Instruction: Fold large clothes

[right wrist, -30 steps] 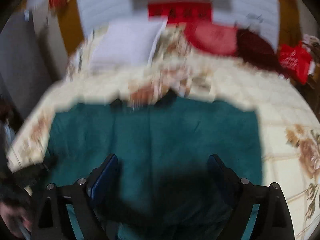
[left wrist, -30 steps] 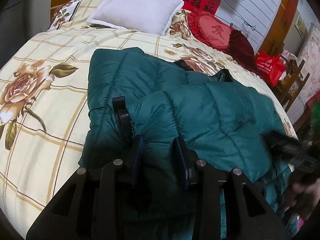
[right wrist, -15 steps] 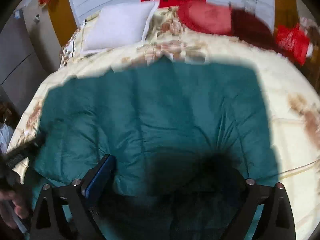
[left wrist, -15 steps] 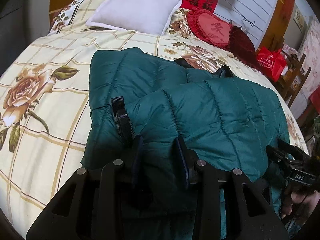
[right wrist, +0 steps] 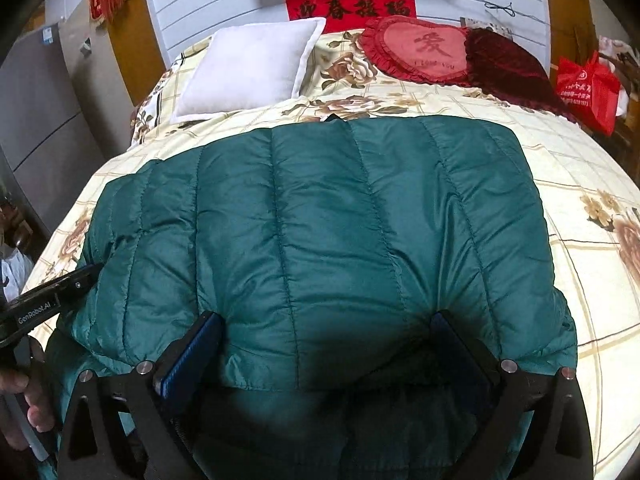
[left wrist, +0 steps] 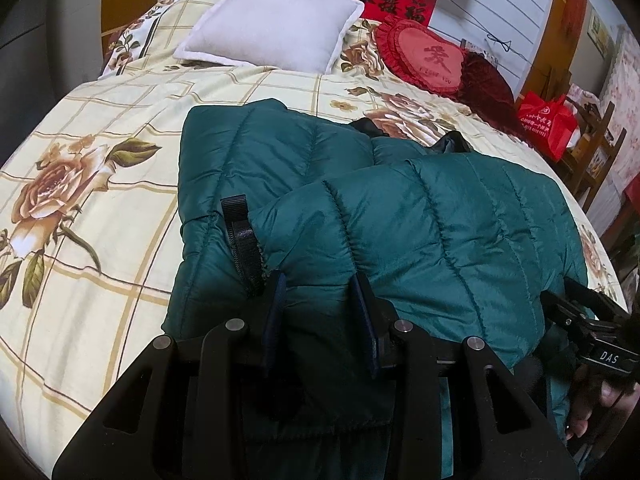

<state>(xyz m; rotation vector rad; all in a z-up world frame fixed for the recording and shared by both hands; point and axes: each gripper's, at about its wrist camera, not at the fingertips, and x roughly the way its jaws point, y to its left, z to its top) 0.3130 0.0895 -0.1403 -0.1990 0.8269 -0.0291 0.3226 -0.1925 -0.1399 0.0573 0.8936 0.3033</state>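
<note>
A dark green quilted jacket (left wrist: 432, 232) lies folded on the floral bed, its top layer doubled over the lower one, with a black strap (left wrist: 240, 236) at its left edge. My left gripper (left wrist: 319, 284) is shut on the near edge of the top layer, and fabric bunches between its pads. In the right wrist view the jacket (right wrist: 328, 216) spreads wide and flat. My right gripper (right wrist: 324, 320) stands wide open astride its near hem, the blue pads (right wrist: 192, 356) beside the fabric without pinching it.
At the head of the bed (left wrist: 100, 240) lie a white pillow (left wrist: 272, 36), a red heart cushion (left wrist: 428, 56) and a dark red cushion (left wrist: 488, 80). A red bag (left wrist: 548, 124) and a wooden chair stand right of the bed. A grey cabinet (right wrist: 44, 120) stands on the left.
The right gripper came down closer to the jacket's near hem and spread its jaws a little wider; its view went from blurred to sharp. The left gripper kept its hold and place.
</note>
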